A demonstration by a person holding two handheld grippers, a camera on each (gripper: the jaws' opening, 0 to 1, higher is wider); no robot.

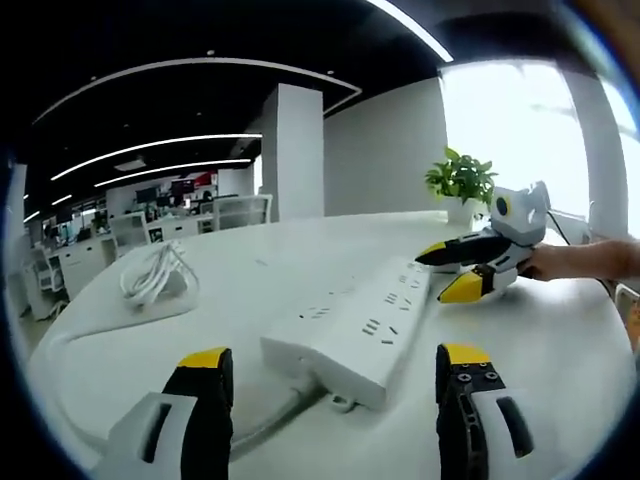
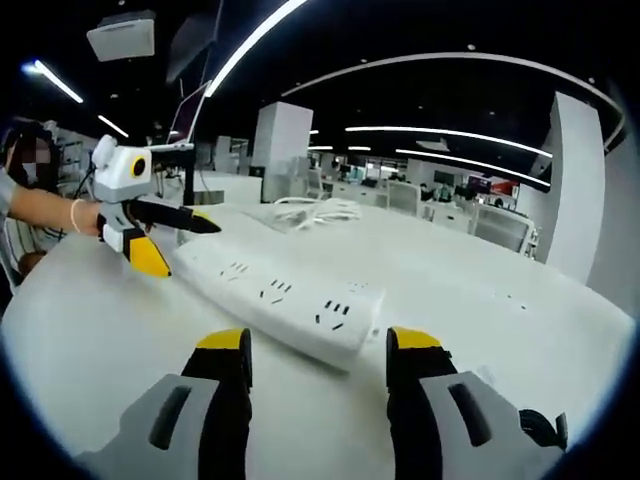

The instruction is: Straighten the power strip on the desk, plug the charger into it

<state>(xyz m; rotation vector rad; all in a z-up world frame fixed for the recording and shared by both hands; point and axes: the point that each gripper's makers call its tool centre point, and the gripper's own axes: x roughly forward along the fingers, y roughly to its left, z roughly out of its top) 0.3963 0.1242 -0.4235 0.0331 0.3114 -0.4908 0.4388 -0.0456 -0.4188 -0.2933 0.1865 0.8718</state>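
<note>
In the right gripper view, the right gripper stands with its yellow-tipped jaws spread apart, just short of the near end of a white power strip lying on the white desk. At the strip's far end the left gripper, held by a person's hand, has its jaws spread around the strip. A coiled white cable lies farther back on the desk.
</note>
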